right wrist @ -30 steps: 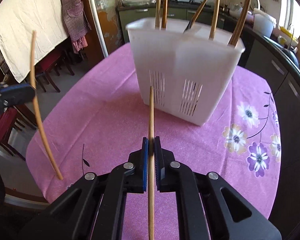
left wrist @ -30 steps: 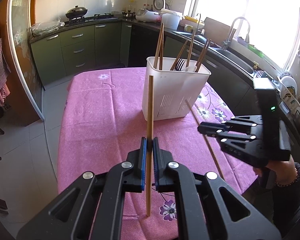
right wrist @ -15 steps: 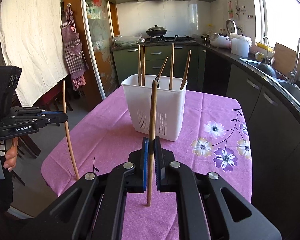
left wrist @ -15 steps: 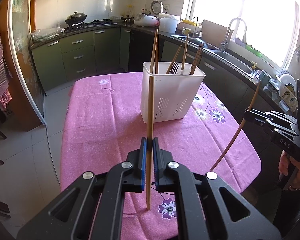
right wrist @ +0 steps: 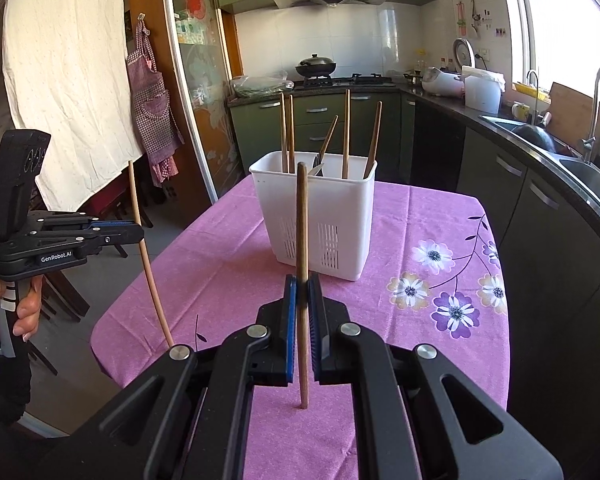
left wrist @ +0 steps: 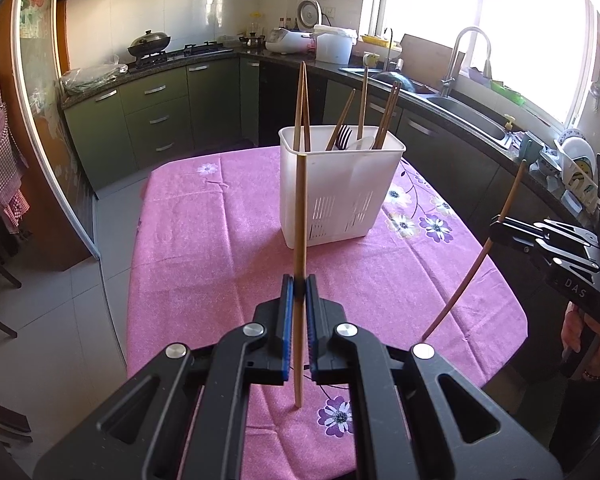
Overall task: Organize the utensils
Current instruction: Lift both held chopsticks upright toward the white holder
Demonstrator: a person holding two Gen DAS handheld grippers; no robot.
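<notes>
A white utensil holder [left wrist: 342,190] stands on the pink table [left wrist: 204,240], with several wooden chopsticks and a fork in it; it also shows in the right wrist view [right wrist: 320,216]. My left gripper [left wrist: 299,286] is shut on a light wooden chopstick [left wrist: 299,220], held upright above the table's near end. My right gripper [right wrist: 302,288] is shut on a darker chopstick [right wrist: 301,240], also upright. Each gripper shows in the other's view, the right one [left wrist: 496,224] at the table's right side, the left one [right wrist: 138,232] at its left side.
The pink flowered tablecloth [right wrist: 432,280] covers the table. Green kitchen cabinets [left wrist: 156,116] and a counter with a sink [left wrist: 472,120] run behind and to the right. Chairs [right wrist: 112,208] and an apron [right wrist: 152,108] are at the left.
Both grippers have drawn back and up from the utensil holder, each still holding its chopstick. The holder looks smaller and farther away in both views.
</notes>
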